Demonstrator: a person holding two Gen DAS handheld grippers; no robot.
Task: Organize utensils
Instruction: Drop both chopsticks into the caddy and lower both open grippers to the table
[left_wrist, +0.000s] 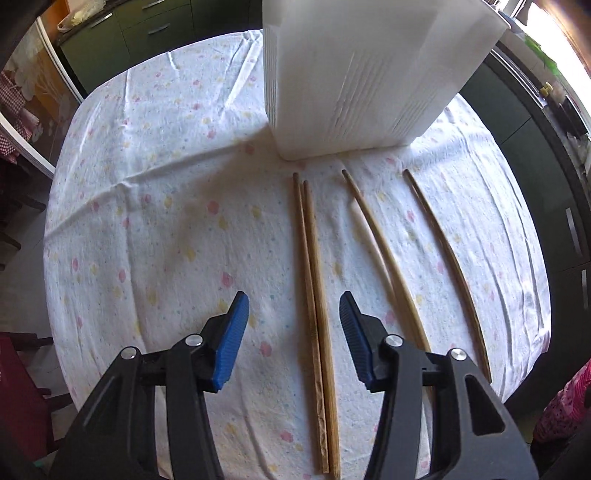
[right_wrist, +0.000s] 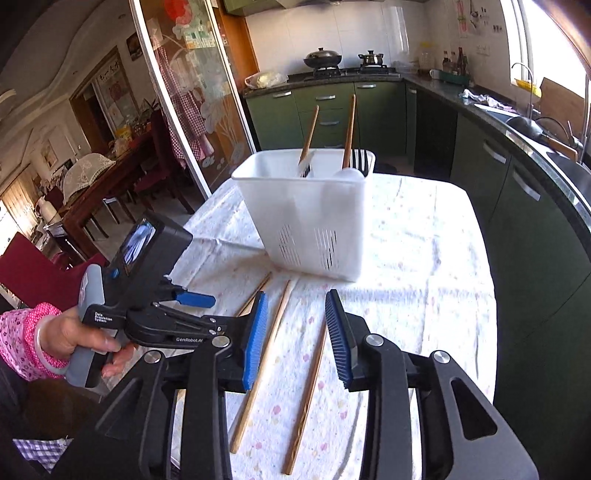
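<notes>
On the counter (left_wrist: 147, 221) with its flowery white cloth, the left wrist view shows four long brown wooden chopsticks (left_wrist: 317, 280) lying in front of a tall white plastic utensil bin (left_wrist: 354, 81). The bin's top is cut off. The left gripper (left_wrist: 294, 306) has its jaws apart, holding nothing, with two touching chopsticks between them.

From the right wrist view, the right gripper (right_wrist: 296, 295) also has its jaws apart and holds nothing. Some chopsticks are partly hidden behind it. Two wooden handles (right_wrist: 349, 129) and a black fork (right_wrist: 359, 160) stick up from the bin.
</notes>
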